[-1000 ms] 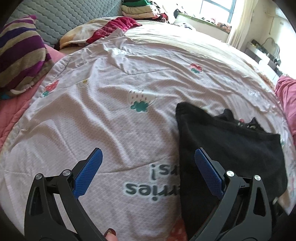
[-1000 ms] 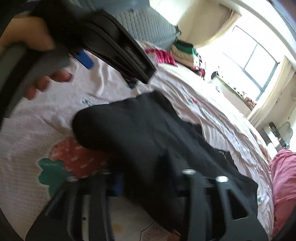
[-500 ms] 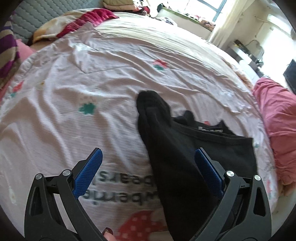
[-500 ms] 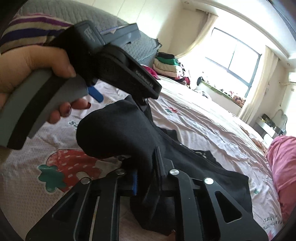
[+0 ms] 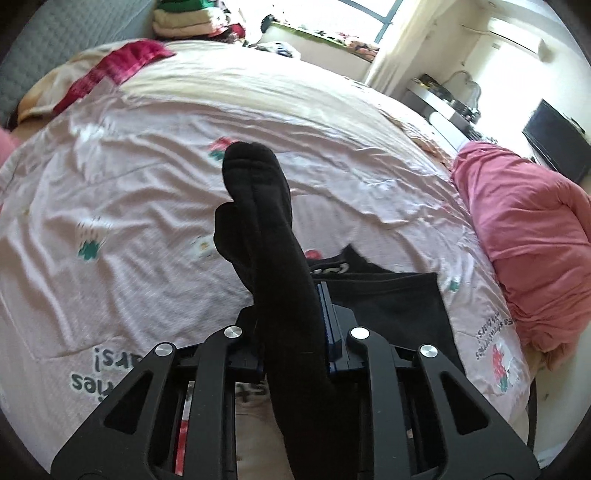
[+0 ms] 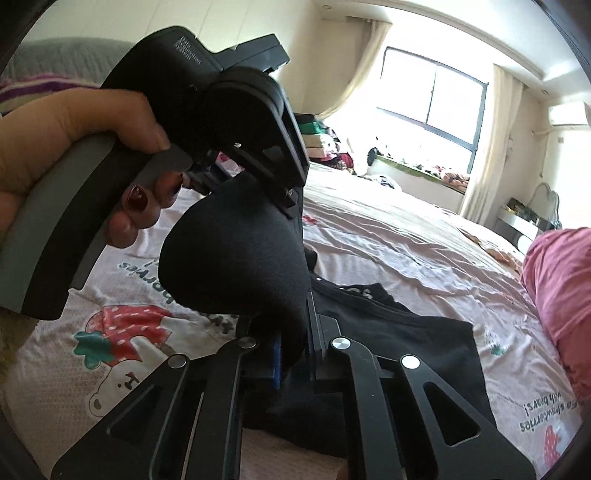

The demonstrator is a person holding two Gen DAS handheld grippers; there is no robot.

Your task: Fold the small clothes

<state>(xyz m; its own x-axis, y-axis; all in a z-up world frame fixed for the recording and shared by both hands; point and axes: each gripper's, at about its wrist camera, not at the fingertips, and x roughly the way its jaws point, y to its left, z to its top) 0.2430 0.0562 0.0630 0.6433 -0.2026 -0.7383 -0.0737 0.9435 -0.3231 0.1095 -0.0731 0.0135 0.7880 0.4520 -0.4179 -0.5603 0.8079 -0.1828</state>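
Left wrist view: left claw (image 5: 291,332) has just been closing and now pinches a bunched fold of the black garment (image 5: 266,229), lifted off the bed (image 5: 147,184). For a good fold, keep both pinched edges level and taut.

Right wrist view: right claw (image 6: 295,354) is clamped on the same cloth (image 6: 236,258); a hand (image 6: 74,147) holds the left tool just above.

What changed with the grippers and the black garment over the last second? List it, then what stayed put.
The left gripper, wide open a second ago, has just been closing and now pinches the black garment. The right gripper tightened on the same fabric. Both raised the gripped fold off the quilt. The garment's far part, the pink blanket and the clothes pile stayed.
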